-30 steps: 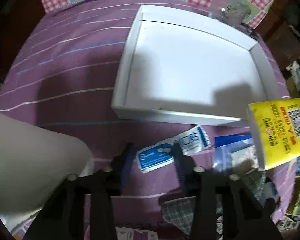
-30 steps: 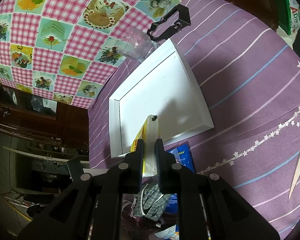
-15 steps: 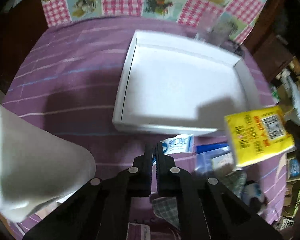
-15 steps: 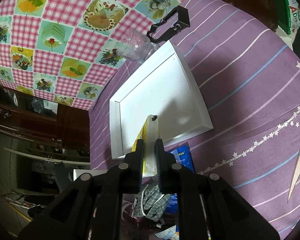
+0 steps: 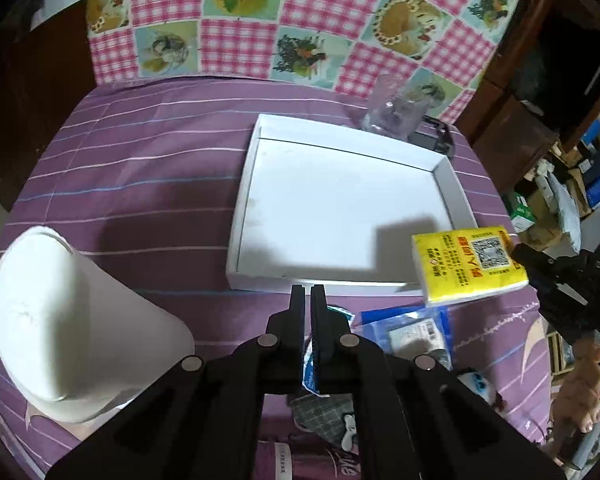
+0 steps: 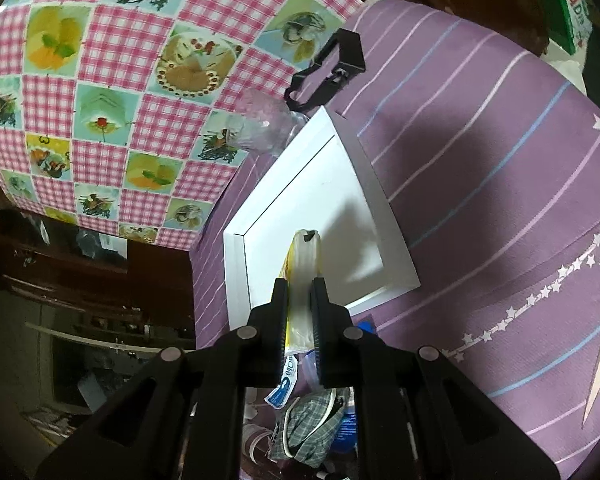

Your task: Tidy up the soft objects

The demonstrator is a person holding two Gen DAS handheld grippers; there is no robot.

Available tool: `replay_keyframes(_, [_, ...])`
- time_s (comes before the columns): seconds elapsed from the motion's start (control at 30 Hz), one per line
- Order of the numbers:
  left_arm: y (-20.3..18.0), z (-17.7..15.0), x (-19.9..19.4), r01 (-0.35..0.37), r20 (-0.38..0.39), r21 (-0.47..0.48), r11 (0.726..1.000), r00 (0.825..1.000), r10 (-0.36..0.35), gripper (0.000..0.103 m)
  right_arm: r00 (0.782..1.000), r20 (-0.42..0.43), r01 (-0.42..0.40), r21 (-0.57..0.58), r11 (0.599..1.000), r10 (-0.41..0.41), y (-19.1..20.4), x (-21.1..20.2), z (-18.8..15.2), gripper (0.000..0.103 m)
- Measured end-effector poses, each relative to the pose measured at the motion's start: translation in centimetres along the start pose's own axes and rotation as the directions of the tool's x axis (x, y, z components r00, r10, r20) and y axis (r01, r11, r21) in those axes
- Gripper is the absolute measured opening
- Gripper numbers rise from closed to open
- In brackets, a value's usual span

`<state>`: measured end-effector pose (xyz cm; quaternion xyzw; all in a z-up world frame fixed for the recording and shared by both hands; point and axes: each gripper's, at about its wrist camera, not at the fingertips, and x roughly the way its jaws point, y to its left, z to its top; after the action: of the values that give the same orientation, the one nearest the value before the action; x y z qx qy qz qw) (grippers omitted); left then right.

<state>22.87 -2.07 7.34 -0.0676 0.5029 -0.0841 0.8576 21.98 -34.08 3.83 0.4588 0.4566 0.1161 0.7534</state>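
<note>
Two grippers are yours here. Your left gripper (image 5: pixel 307 294) has its jaws pressed together on a white-and-blue mask packet (image 5: pixel 309 364), whose thin edge shows between the fingers low in the left wrist view. Your right gripper (image 6: pixel 300 292) pinches a yellow tissue pack (image 5: pixel 469 264) by its narrow end; from the left it hangs over the near right corner of the white tray (image 5: pixel 240 216), and from the right wrist view its pale edge (image 6: pixel 305 264) points out over the tray floor.

You are working over a purple bedcover (image 5: pixel 148 168) striped with thin white and blue lines, with a row of small stars printed along one side (image 6: pixel 540 292). The tray lies flat on it with nothing inside. Just in front of its near wall lie a blue-edged clear pouch (image 5: pixel 412 330) and a grey checked cloth (image 6: pixel 312 420), close together. A white foam-like block (image 5: pixel 72 320) stands at the left edge. Behind the tray's far corner sit a crumpled clear plastic bag (image 5: pixel 392 116) and a black clip-like frame (image 6: pixel 332 68).

A pink gingham cloth with fruit and flower panels (image 5: pixel 284 20) hangs along the far side. Dark wooden furniture (image 6: pixel 100 264) flanks it, and boxes are piled on the floor to the right (image 5: pixel 580 184).
</note>
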Motion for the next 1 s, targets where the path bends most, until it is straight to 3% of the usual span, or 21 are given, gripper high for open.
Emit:
replay_keyframes(0.07, [-0.3,-0.3,1.0,0.026,-0.049,0.017,1.000,0.998,-0.025,0.008,1.000,0.002,0.002,0.000,1.000,-0.002,0.0,-0.1,0.0,0.013])
replay_keyframes(0.13, [-0.8,-0.5,2.3,0.083,-0.107,0.048,0.995,0.991,-0.077,0.034,1.000,0.007,0.005,-0.006,1.000,-0.005,0.2,-0.2,0.0,0.013])
replay_keyframes(0.2, [-1.7,-0.9,3.5,0.119,-0.160,0.093,0.989,0.982,-0.103,0.046,1.000,0.010,0.006,-0.014,1.000,-0.006,0.4,-0.4,-0.1,0.013])
replay_keyframes(0.33, [-2.1,-1.4,4.7,0.066,-0.207,0.135,0.989,0.978,-0.037,0.046,1.000,0.006,0.007,-0.022,1.000,-0.007,0.7,-0.4,-0.1,0.013])
replay_keyframes(0.43, [-2.1,-2.1,6.2,0.007,-0.269,0.174,0.985,0.962,0.040,0.046,1.000,0.003,0.010,-0.026,1.000,-0.009,0.7,-0.3,-0.2,0.013])
replay_keyframes(0.5, [-1.8,-2.4,7.1,0.007,-0.320,0.174,0.985,0.946,0.050,0.046,1.000,-0.001,0.011,-0.029,1.000,-0.011,0.8,-0.3,-0.2,0.013])
replay_keyframes(0.53, [-2.0,-2.4,6.8,0.015,-0.311,0.181,0.983,0.949,0.043,0.047,1.000,-0.002,0.012,-0.030,0.999,-0.012,0.8,-0.3,-0.3,0.013])
replay_keyframes(0.6, [-2.0,-2.5,6.9,0.032,-0.335,0.172,0.985,0.942,0.028,0.045,1.000,-0.002,0.017,-0.031,0.999,-0.017,0.8,-0.2,-0.2,0.013])
replay_keyframes(0.7, [-1.9,-2.5,6.9,-0.034,-0.320,0.186,0.982,0.943,0.093,0.018,1.000,-0.001,0.025,-0.028,0.999,-0.025,0.7,-0.1,-0.2,0.013])
replay_keyframes(0.8, [-1.3,-2.3,6.7,-0.029,-0.321,0.156,0.987,0.944,0.078,0.008,1.000,0.001,0.025,-0.031,0.999,-0.025,0.7,-0.1,-0.2,0.013])
replay_keyframes(1.0, [0.1,-1.2,4.0,-0.003,-0.212,0.076,0.997,0.977,0.019,0.003,1.000,0.001,0.018,-0.034,0.999,-0.018,0.8,-0.1,-0.2,0.013])
